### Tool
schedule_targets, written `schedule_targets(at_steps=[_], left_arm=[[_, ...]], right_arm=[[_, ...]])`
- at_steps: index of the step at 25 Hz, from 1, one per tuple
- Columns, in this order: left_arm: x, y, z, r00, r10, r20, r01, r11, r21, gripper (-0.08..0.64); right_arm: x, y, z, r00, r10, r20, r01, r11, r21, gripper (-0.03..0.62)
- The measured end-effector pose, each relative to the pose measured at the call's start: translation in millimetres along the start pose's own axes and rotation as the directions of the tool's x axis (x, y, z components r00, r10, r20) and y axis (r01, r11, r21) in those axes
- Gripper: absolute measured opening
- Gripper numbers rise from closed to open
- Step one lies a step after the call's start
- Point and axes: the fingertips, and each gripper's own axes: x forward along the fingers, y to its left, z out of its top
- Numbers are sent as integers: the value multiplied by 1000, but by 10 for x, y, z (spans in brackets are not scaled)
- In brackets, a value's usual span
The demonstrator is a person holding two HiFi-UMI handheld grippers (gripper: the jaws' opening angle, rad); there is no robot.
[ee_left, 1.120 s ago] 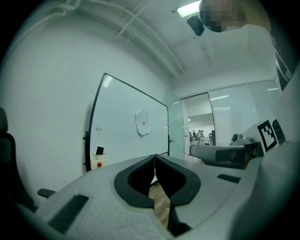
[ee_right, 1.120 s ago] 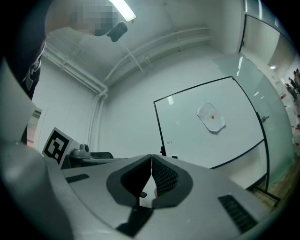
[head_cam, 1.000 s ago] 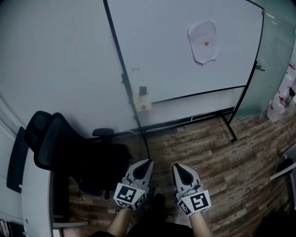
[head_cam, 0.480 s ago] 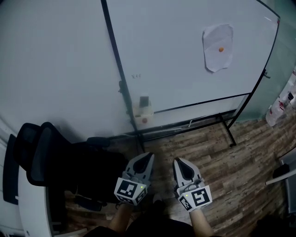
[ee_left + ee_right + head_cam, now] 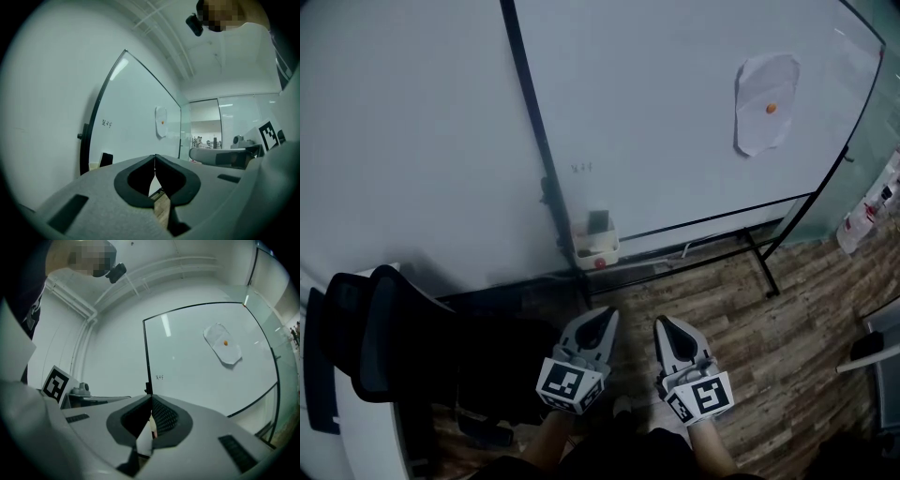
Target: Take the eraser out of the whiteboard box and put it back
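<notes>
A cream whiteboard box (image 5: 597, 249) with a red dot hangs at the whiteboard's (image 5: 675, 112) lower left corner. A dark eraser (image 5: 598, 221) stands upright in it. In the left gripper view the eraser (image 5: 106, 159) shows left of the jaws, in the box (image 5: 94, 165). My left gripper (image 5: 605, 319) and right gripper (image 5: 664, 325) are held side by side over the wooden floor, short of the box, pointing level at the board. Each has its jaws shut with nothing between them, as both gripper views show: left gripper (image 5: 154, 157), right gripper (image 5: 151, 398).
A sheet of paper (image 5: 764, 103) is pinned to the board by an orange magnet. The board's black stand (image 5: 761, 255) reaches onto the floor. A black office chair (image 5: 384, 337) and a white desk edge (image 5: 358, 441) stand at the left. A glass partition (image 5: 886, 103) is at the right.
Both grippers and the head have come forward toward the whiteboard. The box and eraser now sit nearer and lower in the head view; the chair has slid leftward.
</notes>
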Motion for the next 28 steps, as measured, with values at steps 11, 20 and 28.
schedule_targets(at_steps=[11,20,28], left_arm=[[398,452,-67,999,28,-19,-28,999,-15,5],[1045,823,-80,989,143,-19,-144,990,-13,5],[1460,1149,-123,947,319,-46,-319,948,-1,5]], right_arm=[[585,-257,-66,1000,24,-6,-24,1000,-2,3],[1238,-760,-104,987,158,-20,-158,987,14,3],[1805,-1089,-118,946,323,-32,-320,945,66,3]])
